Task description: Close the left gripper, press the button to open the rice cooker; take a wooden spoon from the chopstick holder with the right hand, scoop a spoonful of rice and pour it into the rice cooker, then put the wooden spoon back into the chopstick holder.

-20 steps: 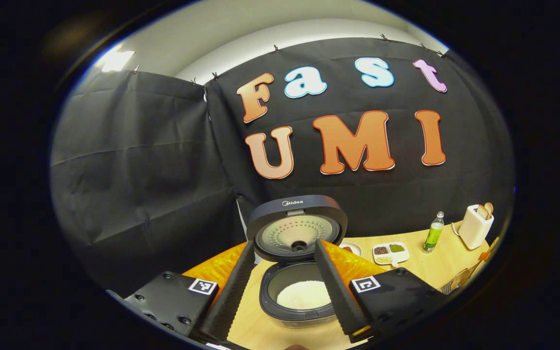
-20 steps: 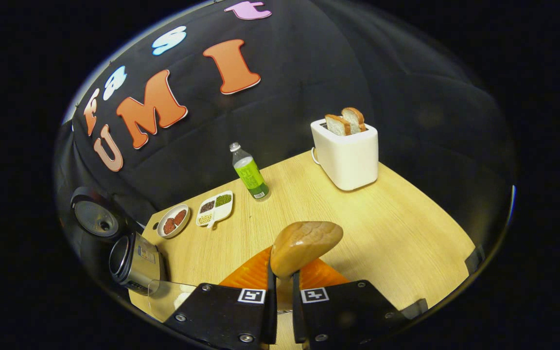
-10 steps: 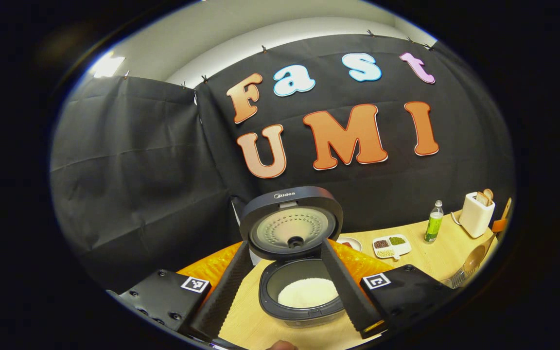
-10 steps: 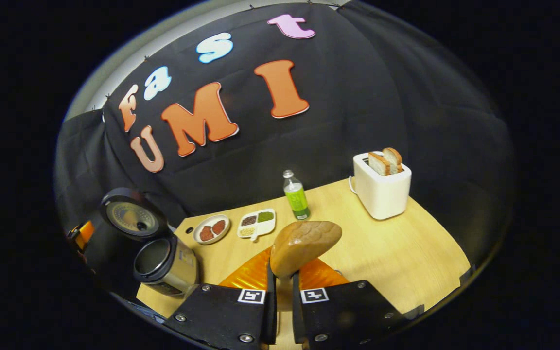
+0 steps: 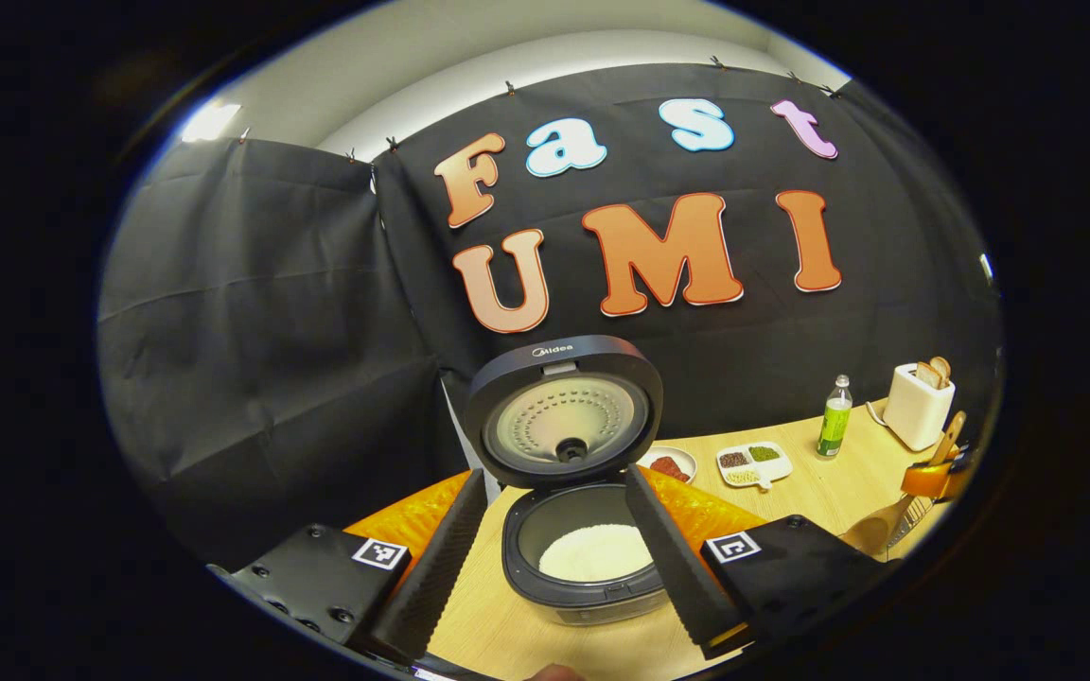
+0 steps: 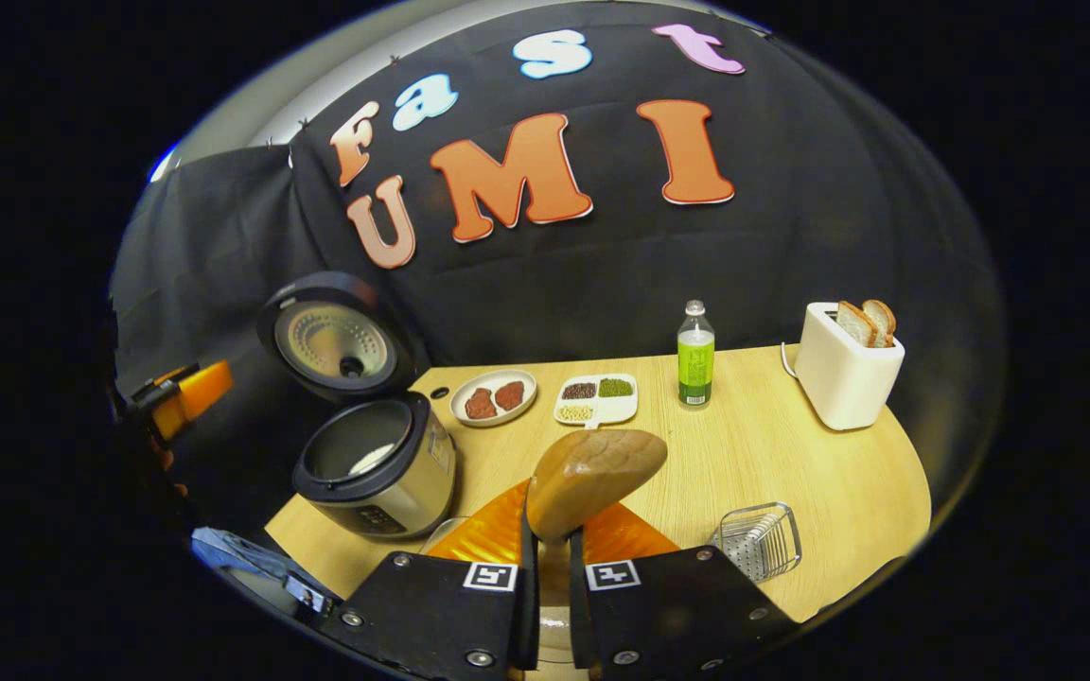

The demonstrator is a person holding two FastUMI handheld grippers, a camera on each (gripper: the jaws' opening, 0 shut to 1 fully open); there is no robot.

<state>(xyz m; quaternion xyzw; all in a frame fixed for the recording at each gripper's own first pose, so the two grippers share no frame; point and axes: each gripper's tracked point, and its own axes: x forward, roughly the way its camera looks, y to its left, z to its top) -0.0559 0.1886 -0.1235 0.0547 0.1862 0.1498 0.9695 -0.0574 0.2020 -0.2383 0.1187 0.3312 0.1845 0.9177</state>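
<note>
Left gripper [image 5: 554,553]: hovering with its fingers spread wide, holding nothing; the cooker is showing between them.
Right gripper [image 6: 545,567]: clamping the spoon's handle between both fingers, which are sitting nearly together.
Spoon [image 6: 594,478]: sticking up and forward out of the right gripper, its bowl hanging above the table; from here I cannot tell whether it is carrying rice.
Cooker [image 6: 377,468]: standing at the table's left end with its lid [image 6: 335,339] raised upright; white rice [image 5: 594,553] is lying in the pot.
Holder [image 6: 759,540]: a wire basket sitting on the table just right of the right gripper.
Table [image 6: 791,473]: carrying a plate [image 6: 494,398], a divided dish [image 6: 596,398], a bottle [image 6: 695,355] and a toaster [image 6: 843,374] along the back, well apart from the cooker.
</note>
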